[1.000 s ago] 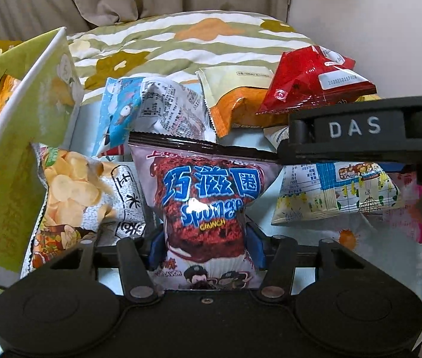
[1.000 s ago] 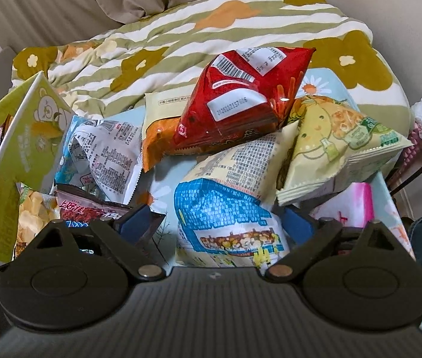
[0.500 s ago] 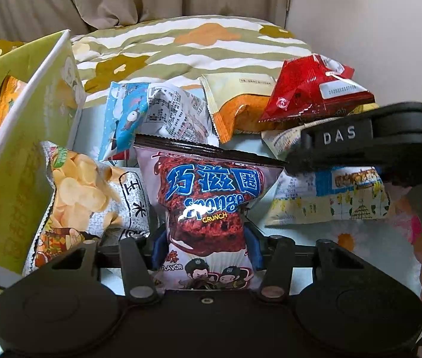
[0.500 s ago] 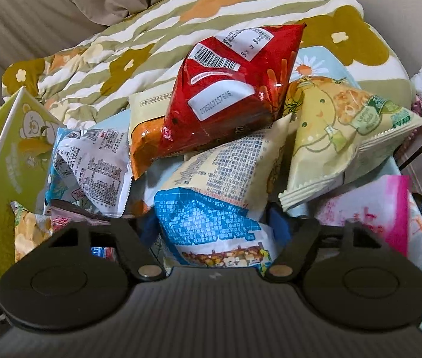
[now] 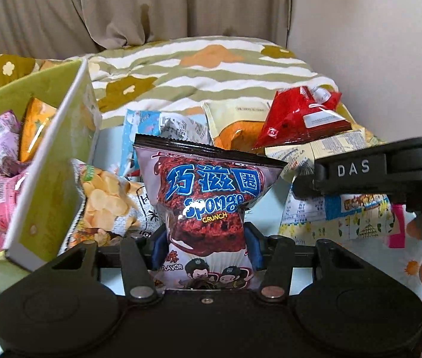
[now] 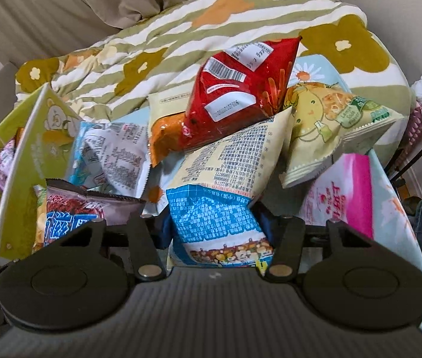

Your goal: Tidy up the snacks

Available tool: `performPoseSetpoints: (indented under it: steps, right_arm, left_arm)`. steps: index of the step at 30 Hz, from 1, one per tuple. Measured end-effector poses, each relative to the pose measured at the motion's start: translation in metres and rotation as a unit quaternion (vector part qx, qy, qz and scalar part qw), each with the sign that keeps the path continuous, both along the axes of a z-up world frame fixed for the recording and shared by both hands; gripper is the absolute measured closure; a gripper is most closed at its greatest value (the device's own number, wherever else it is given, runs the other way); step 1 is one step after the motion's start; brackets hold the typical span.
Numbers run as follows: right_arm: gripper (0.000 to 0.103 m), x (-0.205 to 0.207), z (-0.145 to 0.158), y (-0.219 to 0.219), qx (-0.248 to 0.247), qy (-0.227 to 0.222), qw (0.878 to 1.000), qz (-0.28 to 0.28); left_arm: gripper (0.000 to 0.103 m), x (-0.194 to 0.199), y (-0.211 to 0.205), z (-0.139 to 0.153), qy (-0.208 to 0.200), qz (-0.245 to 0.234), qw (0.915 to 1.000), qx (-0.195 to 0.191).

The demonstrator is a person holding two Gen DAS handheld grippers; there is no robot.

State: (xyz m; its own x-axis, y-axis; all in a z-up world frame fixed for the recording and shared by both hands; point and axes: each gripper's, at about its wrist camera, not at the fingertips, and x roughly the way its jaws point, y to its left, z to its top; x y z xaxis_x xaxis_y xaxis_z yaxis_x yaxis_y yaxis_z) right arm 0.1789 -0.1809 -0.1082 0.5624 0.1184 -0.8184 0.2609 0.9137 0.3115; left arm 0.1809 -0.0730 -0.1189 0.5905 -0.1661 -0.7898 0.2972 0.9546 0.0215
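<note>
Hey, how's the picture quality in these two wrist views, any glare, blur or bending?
Left wrist view: a white glare spot on the Sponge Crunch bag over the lettering, held in the left gripper; dark fisheye corners.
Right wrist view: glare streaks on the red bag; the green box at the left edge looks soft and bent; the blue and cream bag in the right gripper is sharp.

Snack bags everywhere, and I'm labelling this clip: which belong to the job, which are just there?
Job:
Sponge Crunch bag, in left gripper
blue-and-cream bag, in right gripper
green box
red bag

Just there:
floral quilt
curtain
</note>
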Motion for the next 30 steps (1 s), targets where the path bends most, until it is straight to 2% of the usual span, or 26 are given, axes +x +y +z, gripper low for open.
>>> performPoseSetpoints:
  steps: [8,14,20,27,30]
  right_arm:
    - [0.034,-0.030,0.023,0.005,0.010,-0.020,1.000,0.018]
    - [0.034,-0.048,0.048,0.013,0.012,-0.052,0.998,0.046]
    - [0.034,-0.051,0.080,0.031,0.016,-0.092,0.992,0.081]
    - [0.034,-0.037,0.112,0.073,0.023,-0.131,0.984,0.120]
    - [0.034,-0.028,0.123,0.097,0.027,-0.146,0.980,0.133]
  left_arm:
    - [0.047,-0.027,0.011,0.029,-0.034,0.020,0.9992,-0.010]
    - [0.047,-0.047,0.031,0.063,-0.079,0.053,0.9951,-0.027]
    - [0.047,-0.055,0.066,0.099,-0.121,0.106,0.9860,-0.042]
    - [0.047,-0.045,0.118,0.128,-0.157,0.148,0.9759,-0.031]
    - [0.047,-0.034,0.145,0.134,-0.161,0.158,0.9738,-0.028]
